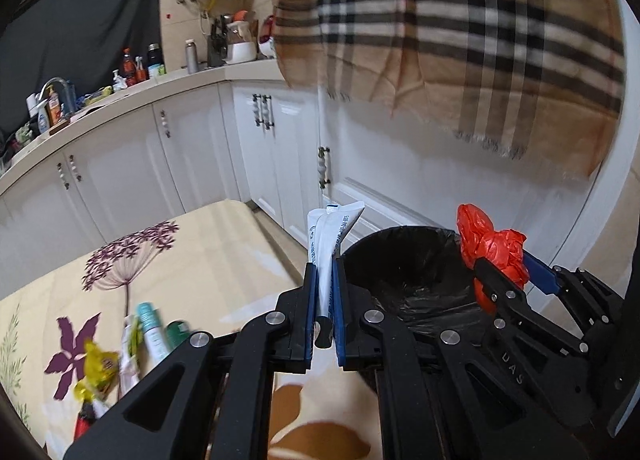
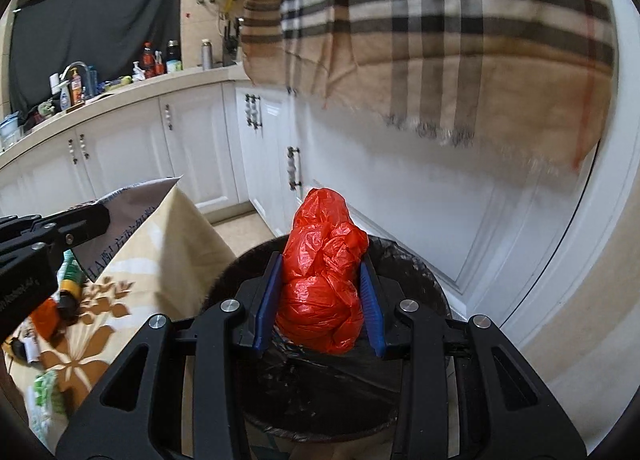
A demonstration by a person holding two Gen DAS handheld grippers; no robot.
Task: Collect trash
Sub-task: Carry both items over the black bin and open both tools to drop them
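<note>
My left gripper (image 1: 324,264) is shut on a flattened white tube (image 1: 330,236) with blue print, which sticks up between the blue pads beside the bin's left rim. The round bin (image 1: 404,272) has a black liner and stands off the table's corner. My right gripper (image 2: 321,260) is shut on a crumpled red plastic bag (image 2: 320,284) and hangs over the bin (image 2: 416,264). In the left wrist view the red bag (image 1: 492,244) shows at the bin's right rim. In the right wrist view the white tube (image 2: 132,212) appears at the left, in the left gripper (image 2: 102,220).
A table with a floral cloth (image 1: 200,252) lies left of the bin, carrying several pieces of trash, among them a green-white tube (image 1: 150,328) and a yellow wrapper (image 1: 100,372). White cabinets (image 1: 280,140) stand behind. A plaid scarf (image 1: 460,40) hangs above the bin.
</note>
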